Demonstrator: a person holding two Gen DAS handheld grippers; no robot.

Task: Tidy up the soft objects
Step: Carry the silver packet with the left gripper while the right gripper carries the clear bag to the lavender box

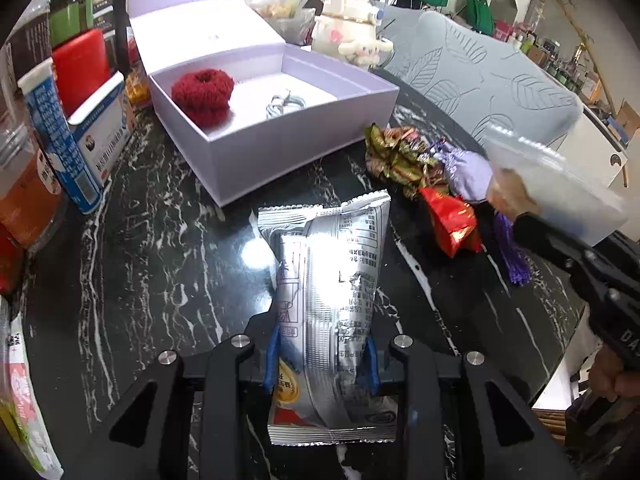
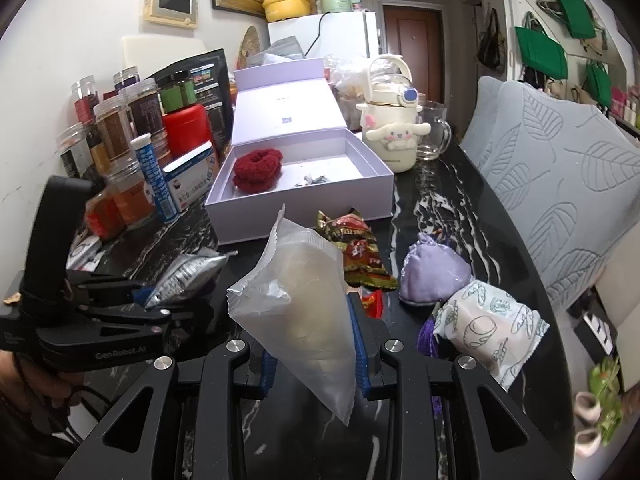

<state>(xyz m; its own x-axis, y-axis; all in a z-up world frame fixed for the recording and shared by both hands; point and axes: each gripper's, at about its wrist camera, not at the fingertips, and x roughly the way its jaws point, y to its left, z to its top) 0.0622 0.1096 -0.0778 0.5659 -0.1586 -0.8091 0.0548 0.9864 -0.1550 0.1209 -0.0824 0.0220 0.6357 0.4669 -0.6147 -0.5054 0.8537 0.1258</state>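
The left gripper (image 1: 322,362) is clamped on a silver foil snack packet (image 1: 328,280), its blue pads pressing the packet's sides near the lower end; the packet lies lengthwise on the black marbled table (image 1: 152,248), printed text facing up. The right gripper (image 2: 314,362) is closed on a translucent white packet (image 2: 300,300), holding it up off the table with its crimped upper edge tilted toward the left of the right wrist view. In the left wrist view the same translucent packet appears blurred at the right edge, above the table. An open lavender box (image 1: 280,152) stands on the table beyond the silver packet, its lid raised behind it. Inside the box lie a red fuzzy scrunchie (image 1: 203,94) toward the left wall and a small silvery item (image 1: 286,104) near the middle; what that item is cannot be determined. To the right of the box, on the table, rest a pile of green and red candy wrappers (image 2: 356,248), a lavender drawstring pouch (image 2: 434,274) just beside them, and a white patterned wrapped packet (image 2: 486,330) touching the pouch on its near side. Jars and cartons (image 2: 120,148) crowd the table left of the box. A cream character kettle (image 2: 394,132) stands behind the box's right corner.
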